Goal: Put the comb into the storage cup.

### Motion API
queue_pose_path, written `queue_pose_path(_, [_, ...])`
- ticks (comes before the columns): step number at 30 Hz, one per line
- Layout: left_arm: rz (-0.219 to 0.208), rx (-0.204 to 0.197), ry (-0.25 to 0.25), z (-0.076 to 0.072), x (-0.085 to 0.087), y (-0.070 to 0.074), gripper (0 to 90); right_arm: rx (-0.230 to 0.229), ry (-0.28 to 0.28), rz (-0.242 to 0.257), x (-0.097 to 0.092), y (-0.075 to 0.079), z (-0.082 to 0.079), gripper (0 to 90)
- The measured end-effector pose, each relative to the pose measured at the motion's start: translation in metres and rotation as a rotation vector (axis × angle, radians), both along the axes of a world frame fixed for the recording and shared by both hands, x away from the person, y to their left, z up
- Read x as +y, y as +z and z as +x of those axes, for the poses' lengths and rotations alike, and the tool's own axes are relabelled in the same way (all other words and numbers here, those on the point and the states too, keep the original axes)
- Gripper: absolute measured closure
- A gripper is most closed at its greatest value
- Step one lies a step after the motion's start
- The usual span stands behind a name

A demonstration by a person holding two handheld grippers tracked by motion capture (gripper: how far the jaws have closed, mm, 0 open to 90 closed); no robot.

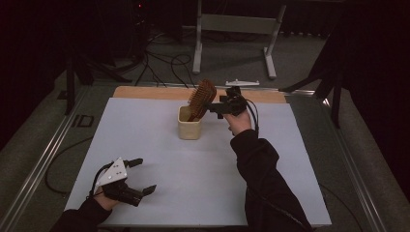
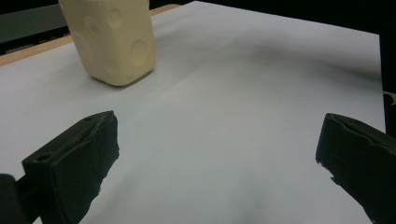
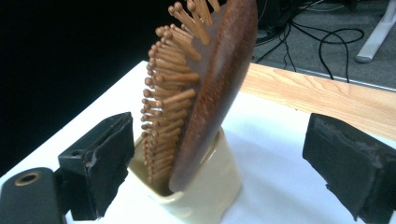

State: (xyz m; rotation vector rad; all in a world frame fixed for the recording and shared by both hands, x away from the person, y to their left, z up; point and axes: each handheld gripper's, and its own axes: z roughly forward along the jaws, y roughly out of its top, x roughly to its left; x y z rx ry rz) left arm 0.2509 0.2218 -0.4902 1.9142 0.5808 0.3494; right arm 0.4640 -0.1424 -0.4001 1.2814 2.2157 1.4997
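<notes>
A brown wooden hairbrush [image 1: 202,98] [image 3: 201,88] stands handle-down in a cream square cup [image 1: 189,123] [image 3: 203,191] near the table's far middle, its bristled head leaning up and to the right. My right gripper [image 1: 216,107] [image 3: 219,158] hangs just right of the brush, open, jaws on either side of the brush head without touching it. My left gripper [image 1: 143,175] [image 2: 217,154] rests low at the table's near left, open, nothing between its jaws. In the left gripper view the cup [image 2: 114,39] stands far off at the upper left.
A white sheet [image 1: 193,164] covers the table, with a wooden strip [image 1: 145,92] along its far edge. Behind the table, cables [image 1: 164,63] lie on the floor next to a white stand's legs [image 1: 234,29]. Metal rails [image 1: 43,159] run along both sides.
</notes>
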Motion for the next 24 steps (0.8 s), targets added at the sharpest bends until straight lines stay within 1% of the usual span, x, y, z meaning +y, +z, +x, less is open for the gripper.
queue_pose_path(7, [0.003, 0.004, 0.006, 0.000, 0.001, 0.000, 0.0, -0.001, 0.010, -0.012, -0.007, -0.003, -0.002, 8.9])
queue_pose_path(12, [-0.001, 0.004, 0.006, 0.000, 0.001, 0.000, 0.0, -0.018, 0.027, -0.030, -0.010, -0.004, -0.006, 8.9])
queue_pose_path(16, [-0.002, 0.004, 0.005, 0.000, 0.000, 0.000, 0.0, -0.021, 0.032, -0.033, -0.013, -0.004, -0.008, 8.9])
queue_pose_path(17, [0.003, 0.004, 0.006, 0.000, 0.000, 0.000, 0.0, -0.024, 0.034, -0.031, -0.014, -0.004, -0.009, 8.9])
queue_pose_path(21, [0.002, 0.003, 0.007, 0.000, 0.001, 0.000, 0.0, -0.039, 0.042, -0.028, -0.020, -0.005, -0.015, 8.9])
queue_pose_path(24, [0.000, 0.002, 0.008, 0.000, 0.001, 0.000, 0.0, -0.053, 0.048, -0.051, -0.022, -0.008, -0.020, 8.9])
